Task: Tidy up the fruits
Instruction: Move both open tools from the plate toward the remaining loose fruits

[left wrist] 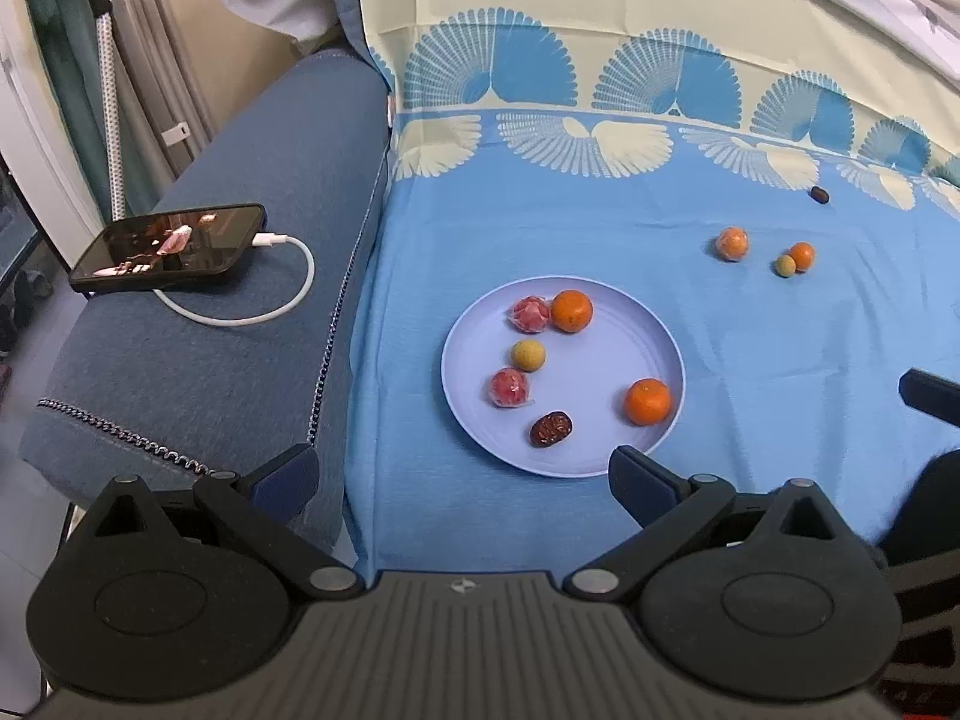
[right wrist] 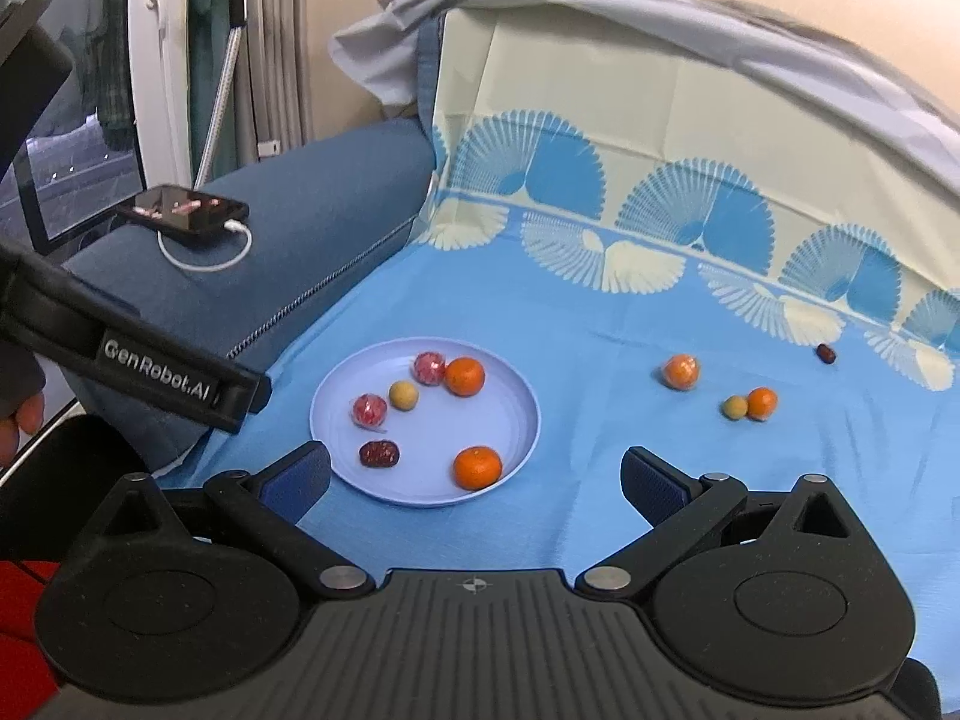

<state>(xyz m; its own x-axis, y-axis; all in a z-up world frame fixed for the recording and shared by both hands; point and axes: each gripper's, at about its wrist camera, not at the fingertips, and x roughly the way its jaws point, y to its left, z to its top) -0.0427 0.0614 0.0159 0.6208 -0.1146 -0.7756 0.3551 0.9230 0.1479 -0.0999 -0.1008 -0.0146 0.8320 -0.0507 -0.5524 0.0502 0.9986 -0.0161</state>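
Both empty claws wide above plate (left wrist: 660, 324) of fruit.

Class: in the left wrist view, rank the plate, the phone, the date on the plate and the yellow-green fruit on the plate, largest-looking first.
1. plate
2. phone
3-4. date and yellow-green fruit: these look alike in size, so unranked.

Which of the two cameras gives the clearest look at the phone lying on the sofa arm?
The left wrist view. There the phone lies large and near, its lit screen and white charging cable plain to see. In the right wrist view the phone is smaller, farther off and seen at a flatter angle, though its cable still shows.
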